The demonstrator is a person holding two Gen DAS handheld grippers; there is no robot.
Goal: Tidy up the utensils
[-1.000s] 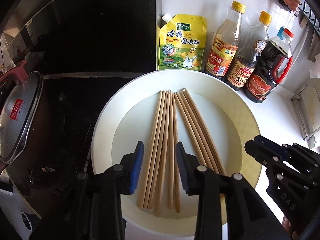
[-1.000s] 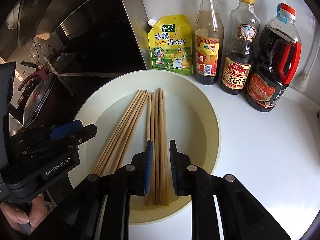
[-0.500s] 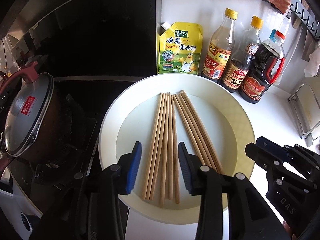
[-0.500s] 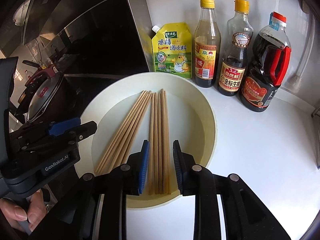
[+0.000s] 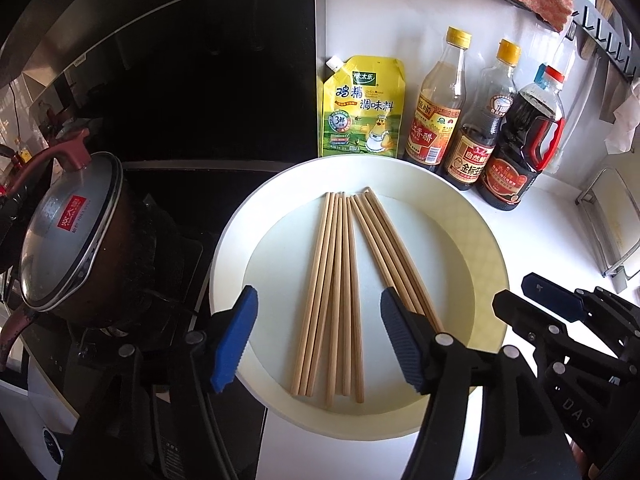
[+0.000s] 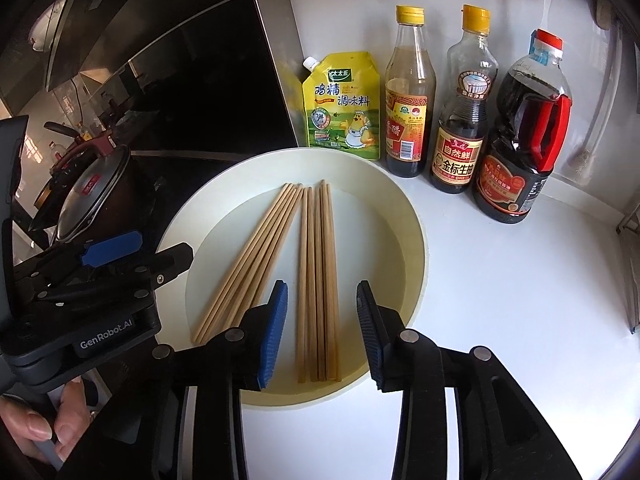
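Observation:
Several wooden chopsticks [image 5: 340,288] lie in two fanned bundles on a round white plate [image 5: 472,232]. They also show in the right wrist view [image 6: 316,280] on the plate [image 6: 404,248]. My left gripper [image 5: 320,320] is open and empty, hovering above the near ends of the left bundle. My right gripper [image 6: 322,308] is open and empty above the right bundle. Each gripper shows in the other's view, the right one [image 5: 560,320] at the plate's right and the left one [image 6: 120,268] at its left.
A yellow seasoning pouch [image 5: 362,108] and three sauce bottles [image 5: 472,120] stand against the back wall behind the plate. A lidded pot [image 5: 68,232] sits on the black stove at left. A metal rack [image 5: 612,224] stands at far right. White counter lies right of the plate.
Both grippers have opened wider and pulled back and up from the chopsticks. The chopsticks and plate have not moved.

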